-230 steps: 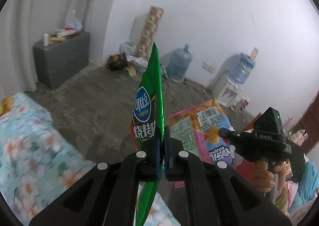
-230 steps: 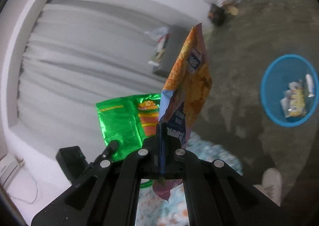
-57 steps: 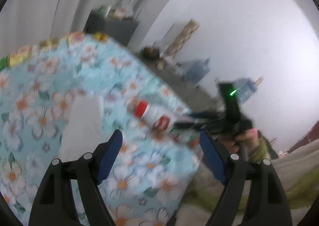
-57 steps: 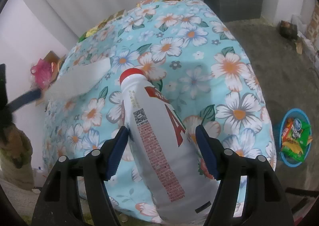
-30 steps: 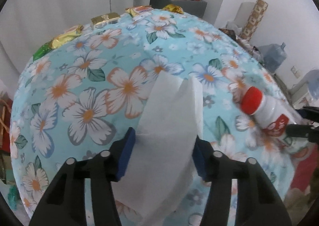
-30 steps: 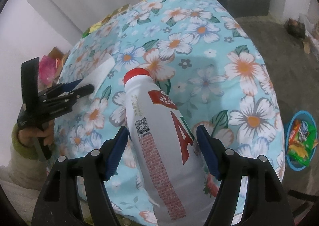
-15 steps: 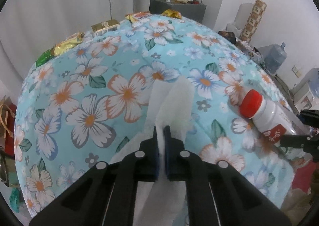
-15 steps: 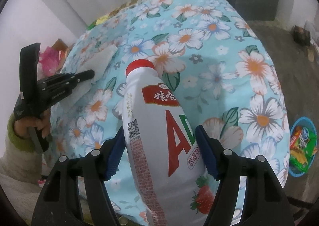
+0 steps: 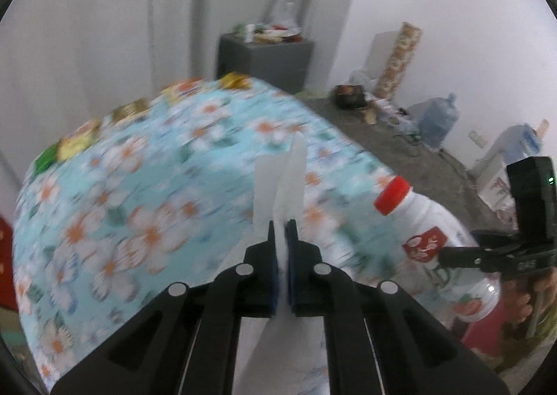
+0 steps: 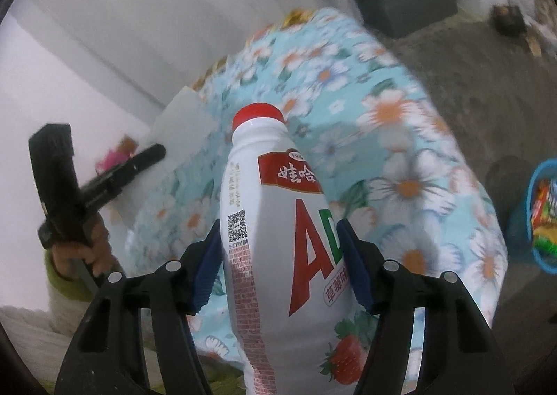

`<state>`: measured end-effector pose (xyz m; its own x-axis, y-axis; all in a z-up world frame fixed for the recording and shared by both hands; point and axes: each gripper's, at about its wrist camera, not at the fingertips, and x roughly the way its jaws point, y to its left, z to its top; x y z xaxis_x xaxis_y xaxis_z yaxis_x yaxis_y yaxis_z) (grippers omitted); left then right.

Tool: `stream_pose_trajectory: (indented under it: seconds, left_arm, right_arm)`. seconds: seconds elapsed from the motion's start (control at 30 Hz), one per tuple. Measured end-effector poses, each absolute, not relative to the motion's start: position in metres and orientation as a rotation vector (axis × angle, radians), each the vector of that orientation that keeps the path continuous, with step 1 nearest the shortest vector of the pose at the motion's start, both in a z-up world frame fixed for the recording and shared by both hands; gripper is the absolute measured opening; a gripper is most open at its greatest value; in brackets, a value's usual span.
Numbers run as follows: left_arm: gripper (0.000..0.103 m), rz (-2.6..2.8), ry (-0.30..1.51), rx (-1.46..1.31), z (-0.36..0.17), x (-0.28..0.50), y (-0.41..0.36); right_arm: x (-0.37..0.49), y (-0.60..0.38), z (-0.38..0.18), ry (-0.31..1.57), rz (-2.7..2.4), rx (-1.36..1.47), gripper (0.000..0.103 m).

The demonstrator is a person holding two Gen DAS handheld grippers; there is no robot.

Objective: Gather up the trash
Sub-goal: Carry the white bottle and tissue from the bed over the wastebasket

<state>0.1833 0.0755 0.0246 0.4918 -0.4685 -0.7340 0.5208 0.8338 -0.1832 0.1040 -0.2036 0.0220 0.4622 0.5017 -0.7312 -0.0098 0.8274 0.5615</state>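
Observation:
My left gripper (image 9: 282,227) is shut on a white sheet of paper (image 9: 280,182), which stands folded up above the fingertips, off the floral tablecloth (image 9: 139,207). My right gripper (image 10: 280,252) holds a white drink bottle (image 10: 278,207) with a red cap and red label. Its blue pads press both sides of the body and the jaws are still closing. In the left wrist view the bottle (image 9: 431,234) hangs at the right. The right wrist view shows the left gripper (image 10: 153,153) and the paper (image 10: 181,123) at the left.
A blue bin (image 10: 544,221) with snack bags in it stands on the concrete floor at the right. Several snack packets (image 9: 132,109) lie along the table's far edge. Behind are a grey cabinet (image 9: 264,60) and water jugs (image 9: 437,123) by the wall.
The left gripper closed on the paper and lifted it off the cloth. The right gripper tightened on the bottle and raised it. Both views tilted up toward the room.

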Motion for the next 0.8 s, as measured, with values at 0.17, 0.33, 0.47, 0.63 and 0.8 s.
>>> stream_pose_trajectory:
  seconds: [0.17, 0.33, 0.47, 0.63, 0.8]
  left_arm:
    - [0.004, -0.752, 0.858, 0.081, 0.043, 0.187, 0.004]
    - [0.004, -0.925, 0.888, 0.131, 0.047, 0.188, -0.092]
    - [0.004, -1.064, 0.995, 0.174, 0.029, 0.189, -0.193]
    - [0.004, -1.139, 1.11, 0.277, -0.009, 0.185, -0.299]
    - [0.004, -1.145, 1.198, 0.372, -0.052, 0.189, -0.394]
  right_arm:
    - [0.076, -0.261, 0.035, 0.963, 0.244, 0.647, 0.06]
    - [0.03, -0.335, 0.036, 0.874, 0.064, 0.78, 0.06]
    - [-0.009, -0.401, 0.018, 0.839, -0.118, 0.909, 0.06]
    - [-0.029, -0.464, -0.018, 0.871, -0.289, 0.99, 0.06]
    - [-0.011, -0.514, -0.058, 0.93, -0.384, 1.021, 0.06]
